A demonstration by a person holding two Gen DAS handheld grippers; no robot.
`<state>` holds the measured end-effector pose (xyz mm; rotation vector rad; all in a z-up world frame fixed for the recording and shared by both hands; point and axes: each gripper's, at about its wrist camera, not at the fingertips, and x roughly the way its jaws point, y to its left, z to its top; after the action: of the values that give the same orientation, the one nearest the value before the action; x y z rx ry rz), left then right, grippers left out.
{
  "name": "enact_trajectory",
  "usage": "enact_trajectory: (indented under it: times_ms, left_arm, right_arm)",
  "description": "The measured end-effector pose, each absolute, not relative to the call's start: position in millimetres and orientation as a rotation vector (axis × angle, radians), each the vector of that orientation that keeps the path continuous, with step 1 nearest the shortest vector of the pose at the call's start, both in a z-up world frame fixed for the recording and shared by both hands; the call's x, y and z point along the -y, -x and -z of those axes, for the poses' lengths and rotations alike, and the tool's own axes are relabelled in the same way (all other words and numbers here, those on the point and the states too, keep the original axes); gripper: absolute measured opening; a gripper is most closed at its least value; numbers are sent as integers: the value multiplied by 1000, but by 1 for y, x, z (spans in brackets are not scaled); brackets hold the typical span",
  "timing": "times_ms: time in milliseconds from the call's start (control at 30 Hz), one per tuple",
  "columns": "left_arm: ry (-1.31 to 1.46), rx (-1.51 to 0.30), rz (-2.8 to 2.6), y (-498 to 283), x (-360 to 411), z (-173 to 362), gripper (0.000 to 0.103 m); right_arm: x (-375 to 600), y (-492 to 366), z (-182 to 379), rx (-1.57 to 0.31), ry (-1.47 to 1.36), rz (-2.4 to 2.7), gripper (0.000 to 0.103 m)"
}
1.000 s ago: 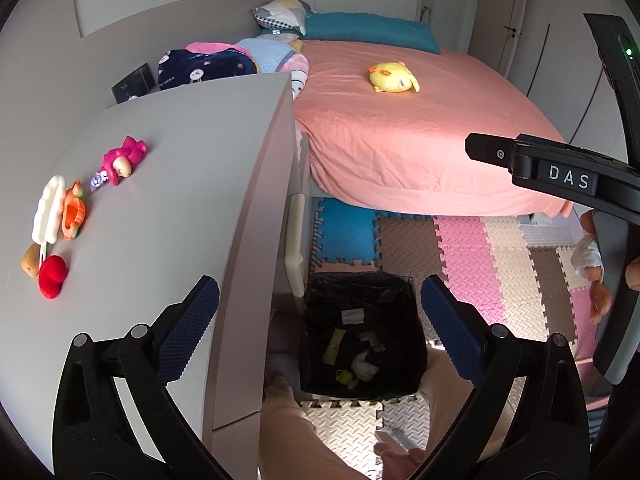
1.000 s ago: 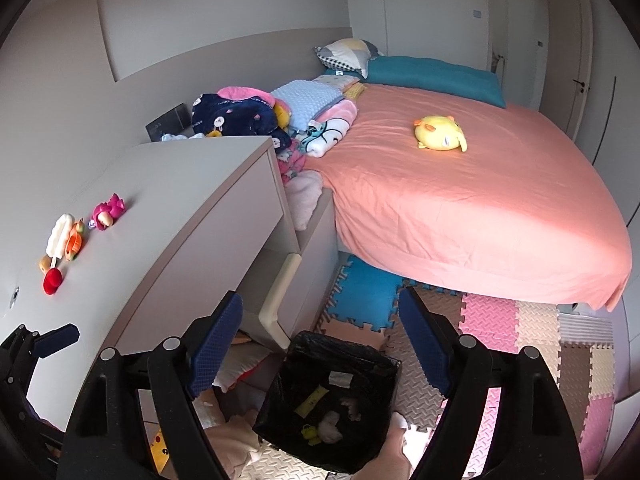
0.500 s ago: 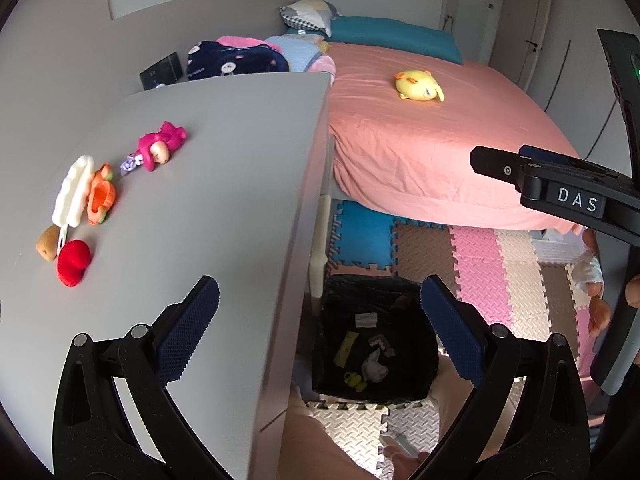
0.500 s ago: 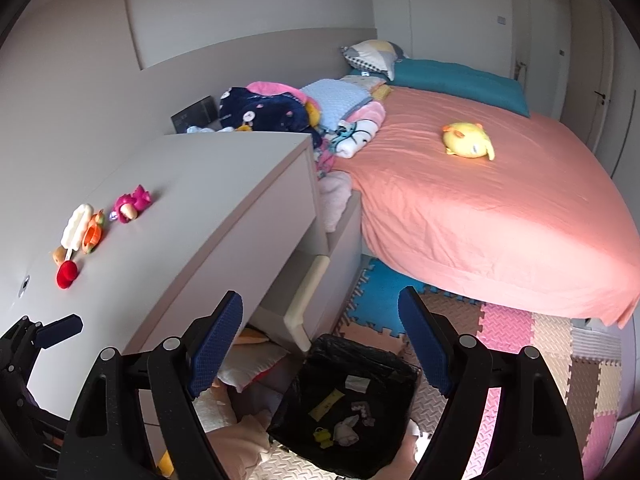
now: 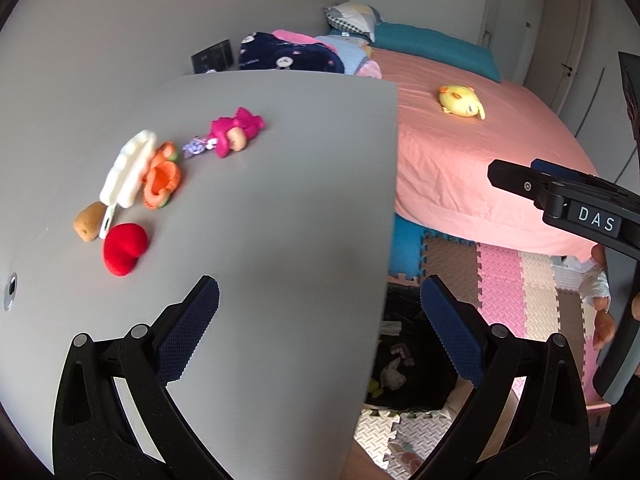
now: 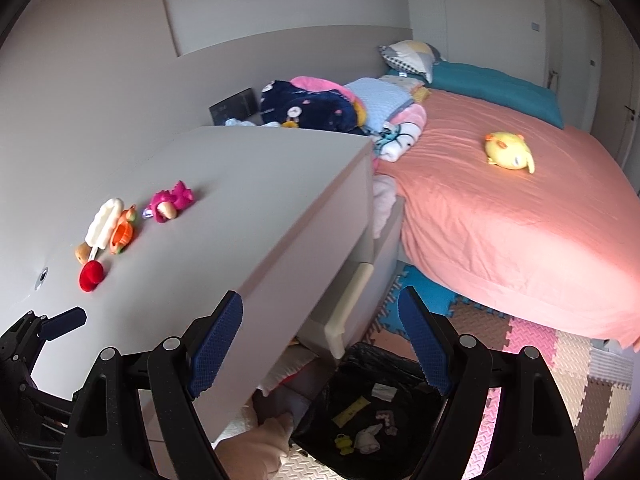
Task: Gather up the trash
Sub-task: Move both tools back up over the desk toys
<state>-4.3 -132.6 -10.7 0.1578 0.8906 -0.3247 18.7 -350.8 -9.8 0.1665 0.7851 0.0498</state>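
I count five toys (image 5: pixel 160 176) on the desk (image 5: pixel 280 220); both my left gripper (image 5: pixel 320 316) and right gripper (image 6: pixel 320 332) gape wide and hold nothing. Only the right view shows the whole bin (image 6: pixel 412 364) under the desk.

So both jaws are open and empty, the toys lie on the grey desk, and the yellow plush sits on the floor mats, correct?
Not quite: the yellow plush lies on the pink bed, not on the floor mats, as the right wrist view shows. The rest holds: both jaws open and empty, toys on the grey desk.

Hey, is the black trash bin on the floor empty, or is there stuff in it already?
Not empty. The black trash bin already holds several scraps: a yellow slip, a white crumpled piece and other small bits.
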Motion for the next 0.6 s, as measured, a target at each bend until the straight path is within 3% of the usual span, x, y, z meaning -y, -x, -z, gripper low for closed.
enact_trajectory:
  times_ms: [600]
  left_arm:
    - [-69, -893, 165, -33, 71, 15, 97]
  right_arm:
    - [299, -68, 11, -817, -115, -153, 80]
